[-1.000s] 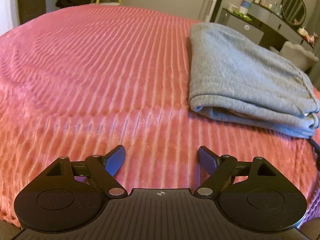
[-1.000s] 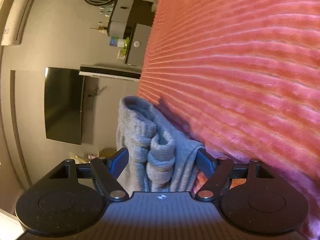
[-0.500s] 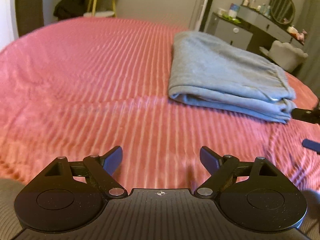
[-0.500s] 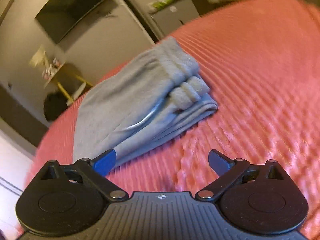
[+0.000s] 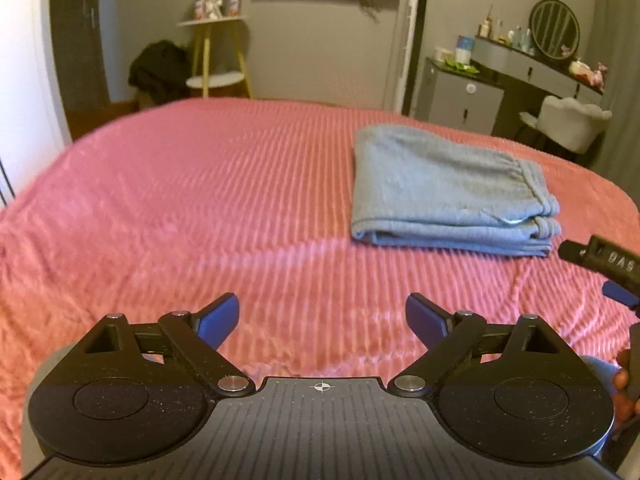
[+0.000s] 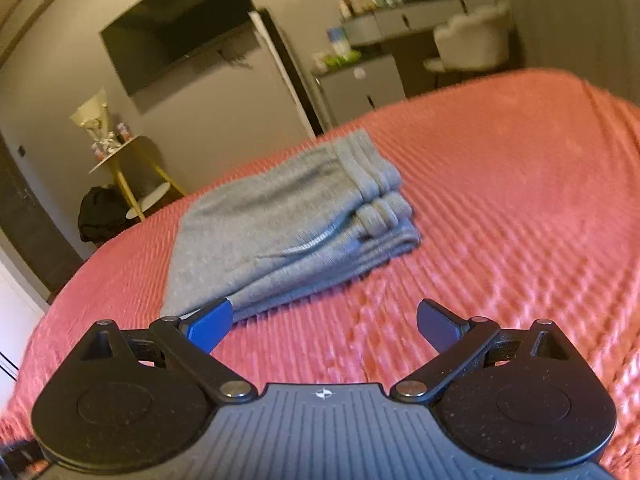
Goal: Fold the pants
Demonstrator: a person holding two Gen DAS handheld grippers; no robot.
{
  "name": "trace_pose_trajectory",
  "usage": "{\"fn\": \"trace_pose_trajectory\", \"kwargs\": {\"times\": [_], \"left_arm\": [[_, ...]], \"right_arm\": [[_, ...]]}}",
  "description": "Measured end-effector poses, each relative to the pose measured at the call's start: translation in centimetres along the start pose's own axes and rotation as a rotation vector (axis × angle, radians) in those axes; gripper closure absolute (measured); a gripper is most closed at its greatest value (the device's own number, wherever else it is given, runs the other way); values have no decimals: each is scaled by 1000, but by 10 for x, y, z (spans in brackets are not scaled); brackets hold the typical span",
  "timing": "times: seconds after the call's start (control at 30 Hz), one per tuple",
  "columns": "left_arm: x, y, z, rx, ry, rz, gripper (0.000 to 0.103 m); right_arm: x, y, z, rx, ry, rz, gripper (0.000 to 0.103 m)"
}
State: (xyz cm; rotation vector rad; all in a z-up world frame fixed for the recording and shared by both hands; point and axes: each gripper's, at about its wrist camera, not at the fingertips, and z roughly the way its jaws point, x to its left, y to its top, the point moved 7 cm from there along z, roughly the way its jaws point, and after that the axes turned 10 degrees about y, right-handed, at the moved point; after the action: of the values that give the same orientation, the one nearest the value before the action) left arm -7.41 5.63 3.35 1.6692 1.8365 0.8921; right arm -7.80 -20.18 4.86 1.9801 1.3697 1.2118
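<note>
The grey pants (image 5: pixel 448 192) lie folded in a flat stack on the pink ribbed bedspread (image 5: pixel 200 208), right of centre in the left wrist view. They also show in the right wrist view (image 6: pixel 288 224), ahead and left. My left gripper (image 5: pixel 322 320) is open and empty, held back from the pants above the near part of the bed. My right gripper (image 6: pixel 324 326) is open and empty, short of the stack's near edge. Part of the right gripper shows at the right edge of the left wrist view (image 5: pixel 600 258).
Beyond the bed stand a yellow-legged side table (image 5: pixel 216 52), a dark bag (image 5: pixel 156 68) on the floor, a grey dresser (image 5: pixel 464 96) with a round mirror (image 5: pixel 554 28), a white chair (image 5: pixel 568 124) and a wall TV (image 6: pixel 176 36).
Both grippers have pulled back and up from the pants. The right gripper let go of the stack's edge and turned level. The folded pants now lie farther away in both views.
</note>
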Motion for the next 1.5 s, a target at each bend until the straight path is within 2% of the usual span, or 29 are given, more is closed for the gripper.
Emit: {"fn": "trace_pose_trajectory", "kwargs": {"times": [0.1,0.2,0.33,0.57,0.73,0.83,0.93,1.0,1.07,1.13,1.2,1.27,1.37,1.43,1.5], "left_arm": [[-4,5,-4,-8,6,17,9],[-11,4,2,12,6,26,9],[-22,0,17,60,-5,64,9],[-39,-7,45,83,-8,137,9],[-48,-12,65,119,-15,161,9],[-50,-13,81,146,-13,153,9],[-54,-11,101,177,-33,129,9],[-58,-6,117,190,-36,104,9],[-62,1,132,215,-71,63,11],[-65,10,146,245,-146,-25,15],[-70,19,159,279,-231,-124,16],[-74,28,177,319,-305,-212,18],[-75,35,202,364,-321,-328,23],[-73,37,222,408,-321,-412,29],[-73,38,236,434,-338,-467,29]], "right_arm": [[13,-1,-4,-1,-7,-80,4],[17,0,-6,-11,-15,-105,4],[11,0,-2,7,-18,-75,4],[3,-3,14,20,-29,-32,4],[11,-7,28,67,-21,-79,4],[12,-11,42,142,17,-84,4],[0,-9,63,198,147,56,4],[-16,-5,78,185,258,220,4],[-36,0,92,154,317,381,4],[-61,2,109,131,384,567,6],[-90,-2,124,107,418,773,10],[-115,-5,135,69,438,928,10],[-136,-1,144,11,458,1024,10],[-139,5,149,-1,459,1004,10],[-135,11,157,12,449,962,10]]}}
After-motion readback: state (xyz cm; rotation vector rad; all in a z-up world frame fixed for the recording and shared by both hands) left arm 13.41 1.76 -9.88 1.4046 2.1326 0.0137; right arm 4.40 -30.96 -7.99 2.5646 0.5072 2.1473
